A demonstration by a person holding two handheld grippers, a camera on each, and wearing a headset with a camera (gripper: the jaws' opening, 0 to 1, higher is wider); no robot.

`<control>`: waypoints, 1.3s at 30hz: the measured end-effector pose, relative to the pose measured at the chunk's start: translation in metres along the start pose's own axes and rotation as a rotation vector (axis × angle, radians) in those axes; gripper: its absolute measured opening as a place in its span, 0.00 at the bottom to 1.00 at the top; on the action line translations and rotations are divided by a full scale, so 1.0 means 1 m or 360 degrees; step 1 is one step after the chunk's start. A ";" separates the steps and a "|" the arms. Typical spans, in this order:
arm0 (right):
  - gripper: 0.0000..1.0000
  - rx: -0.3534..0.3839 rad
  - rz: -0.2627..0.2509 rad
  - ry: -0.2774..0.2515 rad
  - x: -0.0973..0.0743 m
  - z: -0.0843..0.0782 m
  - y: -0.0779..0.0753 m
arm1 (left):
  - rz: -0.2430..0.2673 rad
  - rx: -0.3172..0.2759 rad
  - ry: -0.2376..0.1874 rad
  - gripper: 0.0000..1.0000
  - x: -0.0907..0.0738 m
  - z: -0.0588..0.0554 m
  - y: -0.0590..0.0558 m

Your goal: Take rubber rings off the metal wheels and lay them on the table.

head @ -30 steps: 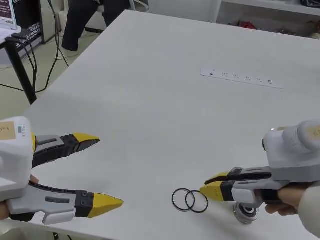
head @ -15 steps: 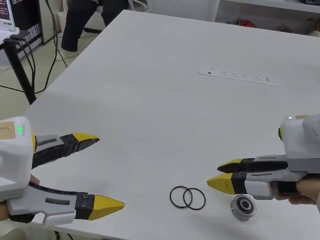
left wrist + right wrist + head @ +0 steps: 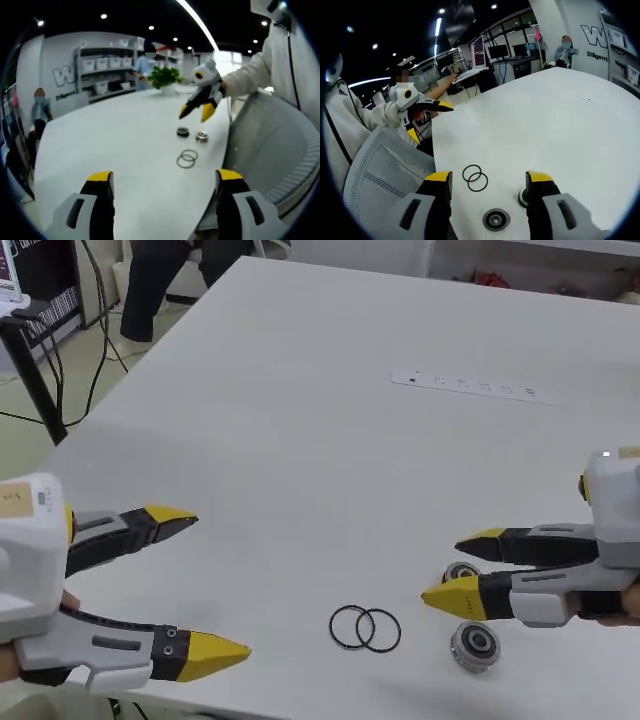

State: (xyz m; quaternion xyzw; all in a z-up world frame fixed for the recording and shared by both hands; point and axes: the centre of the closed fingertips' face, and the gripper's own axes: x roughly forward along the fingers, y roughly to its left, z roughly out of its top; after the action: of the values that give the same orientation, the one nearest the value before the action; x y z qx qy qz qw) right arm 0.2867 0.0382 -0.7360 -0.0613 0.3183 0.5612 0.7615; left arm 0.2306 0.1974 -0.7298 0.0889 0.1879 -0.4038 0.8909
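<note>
Two thin black rubber rings lie overlapping flat on the white table near its front edge. Right of them stand two small metal wheels: one in the open, the other partly behind a yellow fingertip. My right gripper hovers open just above these wheels, holding nothing. My left gripper is wide open at the left, well away from the rings. In the right gripper view the rings and a wheel lie ahead between the jaws. In the left gripper view the rings lie before both wheels.
A white power strip lies further back on the table. A grey mesh chair stands at the table's near edge. People and desks with monitors are in the background beyond the table.
My right gripper has drawn back to the right and opened wider, baring a second wheel beside the first. The rings and my left gripper have stayed put.
</note>
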 end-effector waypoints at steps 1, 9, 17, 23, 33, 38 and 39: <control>0.59 -0.0006 0.0001 -0.0004 -0.001 0.000 0.000 | 0.0000 0.0000 0.0000 0.85 0.001 0.001 -0.001; 0.69 -0.0068 0.0001 -0.0046 -0.015 0.002 -0.005 | -0.0001 0.0001 0.0012 0.86 0.008 0.005 -0.011; 0.78 -0.0111 -0.0032 -0.0058 -0.029 -0.001 -0.015 | 0.0019 -0.0011 0.0022 0.86 0.013 0.010 -0.017; 0.85 -0.0125 -0.0052 -0.0056 -0.040 -0.006 -0.021 | 0.0019 -0.0021 0.0023 0.87 0.018 0.015 -0.021; 0.89 -0.0129 -0.0068 -0.0034 -0.055 -0.022 -0.028 | 0.0040 -0.0013 0.0015 0.90 0.026 0.026 -0.021; 0.88 -0.0120 -0.0084 -0.0018 -0.061 -0.030 -0.033 | 0.0038 -0.0024 -0.0018 0.92 0.029 0.038 -0.021; 0.87 -0.0114 -0.0087 -0.0014 -0.062 -0.033 -0.034 | 0.0035 -0.0020 -0.0024 0.92 0.029 0.041 -0.021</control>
State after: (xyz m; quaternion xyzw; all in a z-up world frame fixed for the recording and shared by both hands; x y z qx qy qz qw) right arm 0.2932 -0.0394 -0.7365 -0.0946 0.2930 0.5516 0.7752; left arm 0.2429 0.1505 -0.7048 0.0823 0.1827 -0.3935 0.8972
